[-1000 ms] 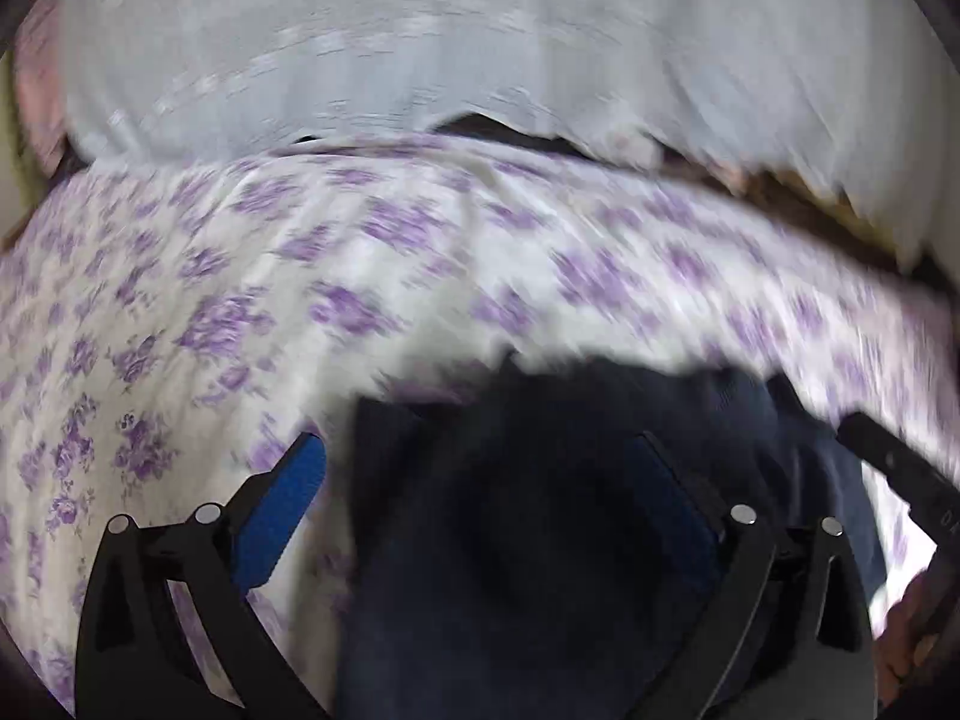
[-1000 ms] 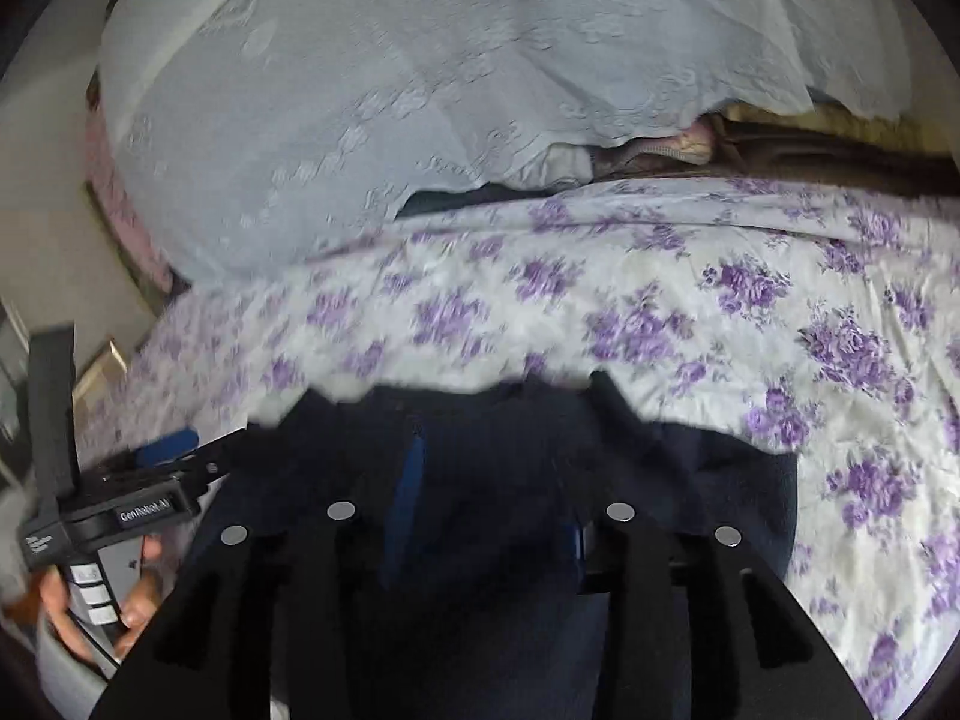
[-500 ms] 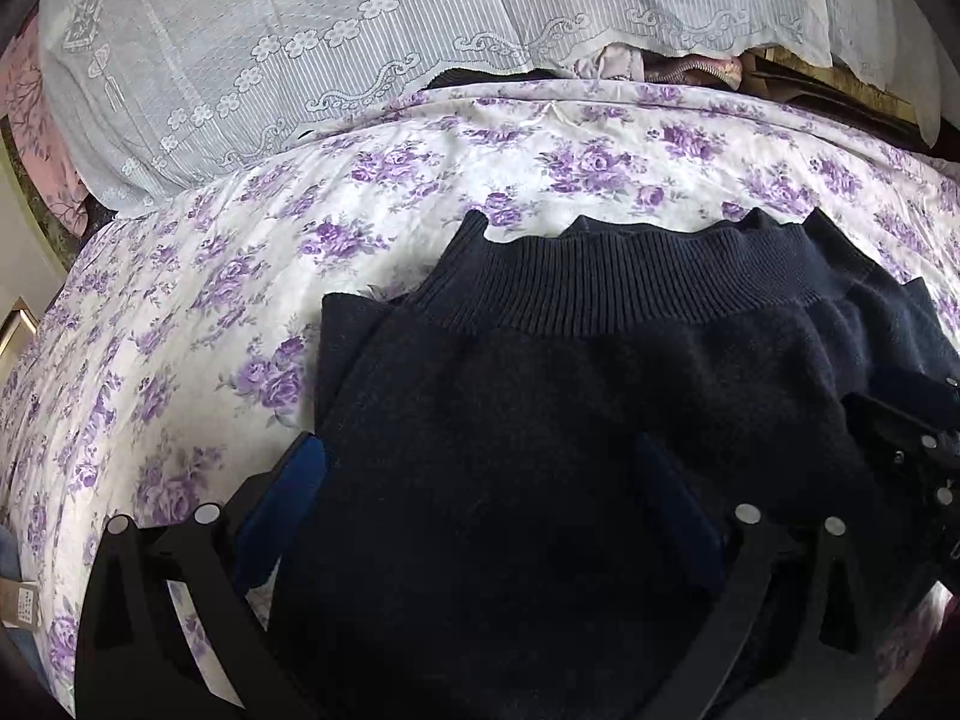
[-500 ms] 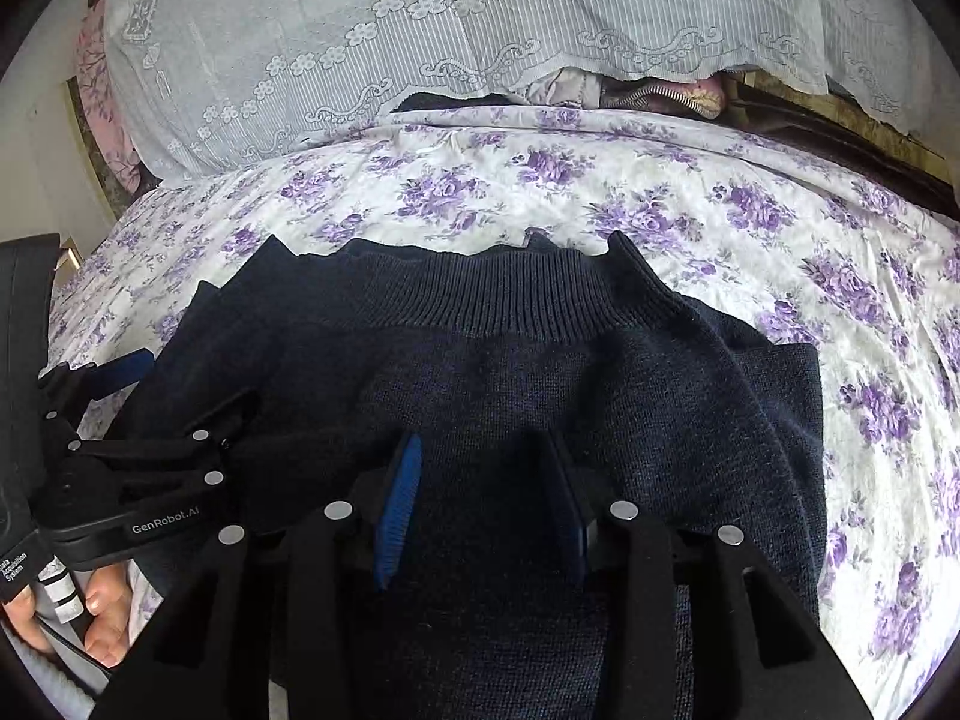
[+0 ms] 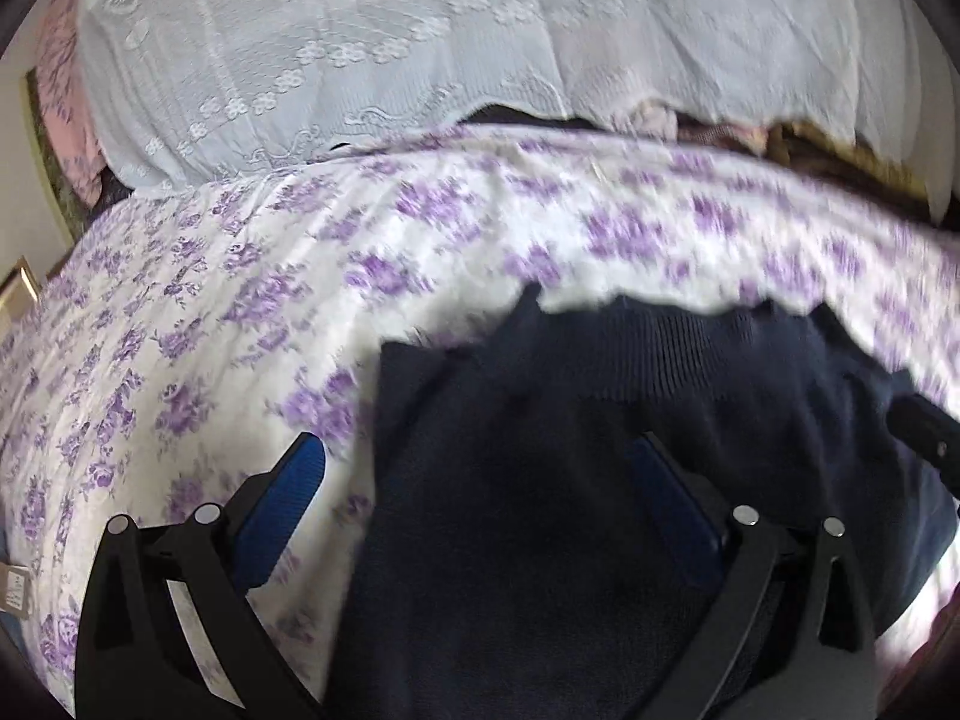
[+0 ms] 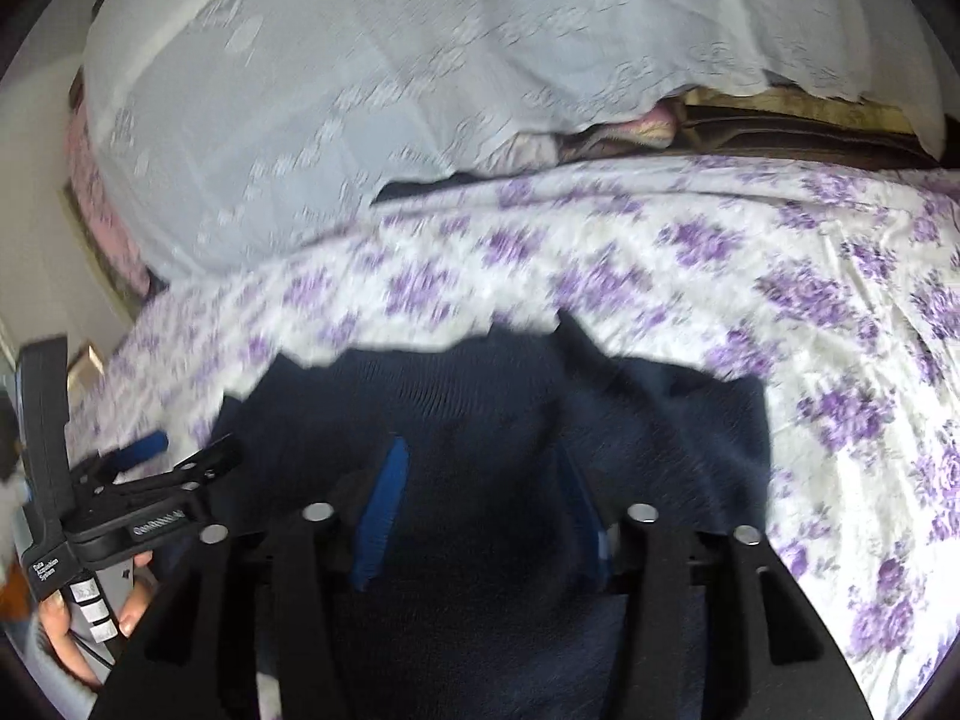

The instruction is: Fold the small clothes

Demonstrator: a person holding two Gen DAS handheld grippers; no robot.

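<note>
Right wrist: "Data Acquisition System" on left hand-held gripper [image 6: 180, 450], agape; right hand-held gripper [image 6: 480, 480] just widened over dark knit [image 6: 660, 420].

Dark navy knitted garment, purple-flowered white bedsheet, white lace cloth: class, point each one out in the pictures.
Dark navy knitted garment [image 5: 660, 360]: left wrist view, ribbed waistband.
Purple-flowered white bedsheet [image 6: 810, 276]: right wrist view, bare flat part.
White lace cloth [image 5: 372, 54]: left wrist view, embroidered flower band.

Motion blur smears the purple-flowered bedsheet [image 5: 468, 252] and lace cover [image 6: 336, 120]; the dark knit garment [image 5: 540, 510] runs off the frame's lower edge.
</note>
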